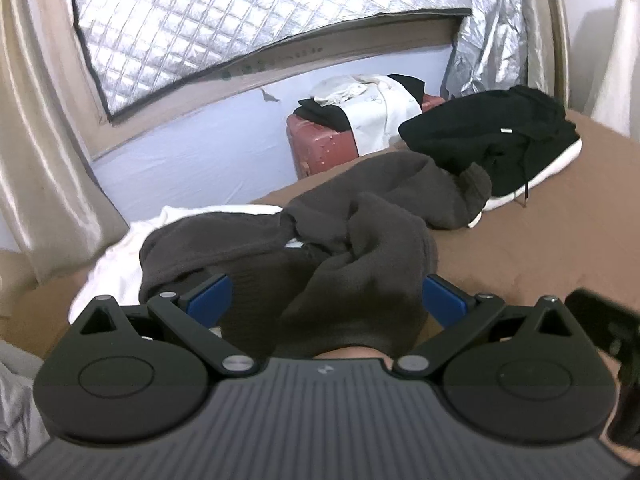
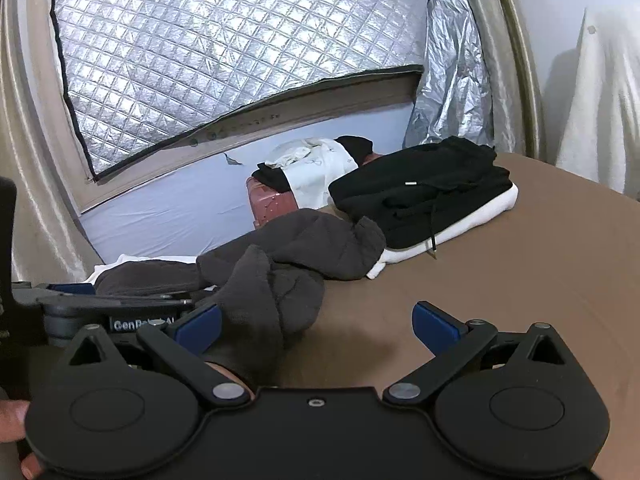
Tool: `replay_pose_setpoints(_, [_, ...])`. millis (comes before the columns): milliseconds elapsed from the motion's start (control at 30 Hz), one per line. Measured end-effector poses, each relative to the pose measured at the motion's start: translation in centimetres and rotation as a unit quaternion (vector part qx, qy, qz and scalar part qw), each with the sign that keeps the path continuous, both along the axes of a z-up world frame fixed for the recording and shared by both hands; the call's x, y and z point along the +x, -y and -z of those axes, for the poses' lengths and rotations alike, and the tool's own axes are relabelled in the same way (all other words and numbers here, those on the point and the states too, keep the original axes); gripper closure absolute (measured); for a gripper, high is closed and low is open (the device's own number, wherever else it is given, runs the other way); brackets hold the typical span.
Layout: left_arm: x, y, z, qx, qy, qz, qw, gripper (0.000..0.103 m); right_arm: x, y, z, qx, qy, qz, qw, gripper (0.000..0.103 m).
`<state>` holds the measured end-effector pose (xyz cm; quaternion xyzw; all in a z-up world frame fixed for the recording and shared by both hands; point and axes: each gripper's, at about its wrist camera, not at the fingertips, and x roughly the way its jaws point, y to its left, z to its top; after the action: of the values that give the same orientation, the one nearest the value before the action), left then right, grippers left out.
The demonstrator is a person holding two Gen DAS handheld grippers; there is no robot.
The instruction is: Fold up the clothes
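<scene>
A crumpled dark grey garment (image 1: 352,236) lies on the brown bed (image 1: 540,248), partly over a white cloth (image 1: 120,248). My left gripper (image 1: 326,300) is open, its blue pads wide apart with a bunch of the grey garment between them. My right gripper (image 2: 316,322) is open just right of it; the grey garment (image 2: 280,272) lies against its left pad (image 2: 200,322), bare bed under the rest of the gap. The left gripper's body (image 2: 80,304) shows at the right wrist view's left edge.
A folded black garment on a white one (image 1: 500,136) sits at the bed's far right, also in the right wrist view (image 2: 424,188). A red suitcase (image 1: 324,148) piled with clothes stands beyond the bed. Curtains and a foil-covered window lie behind.
</scene>
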<state>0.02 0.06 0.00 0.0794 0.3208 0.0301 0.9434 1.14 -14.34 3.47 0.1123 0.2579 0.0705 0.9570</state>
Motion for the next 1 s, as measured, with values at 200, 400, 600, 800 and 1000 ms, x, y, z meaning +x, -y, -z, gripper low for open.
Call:
replay_pose_setpoints(200, [0.1, -0.4, 0.2, 0.002, -0.004, 0.000, 1.0000, 0.000, 0.1, 0.1, 0.0, -0.001, -0.005, -0.001, 1.000, 0.000])
replay_pose_setpoints(400, [0.2, 0.3, 0.8, 0.012, -0.016, 0.004, 0.9998, 0.000, 0.1, 0.2, -0.1, -0.001, -0.009, -0.001, 1.000, 0.000])
replay_pose_setpoints(600, [0.1, 0.2, 0.6, 0.009, -0.021, 0.001, 0.9997, 0.000, 0.1, 0.2, 0.0, -0.008, -0.015, 0.000, 1.000, 0.000])
replay_pose_setpoints(800, [-0.1, 0.2, 0.5, 0.001, -0.024, 0.006, 0.9997, 0.000, -0.2, 0.4, -0.1, -0.014, -0.019, 0.004, 1.000, 0.000])
replay_pose_setpoints(1000, [-0.3, -0.1, 0.5, -0.001, -0.025, 0.008, 0.9997, 0.000, -0.3, 0.3, -0.1, -0.018, -0.019, 0.001, 1.000, 0.000])
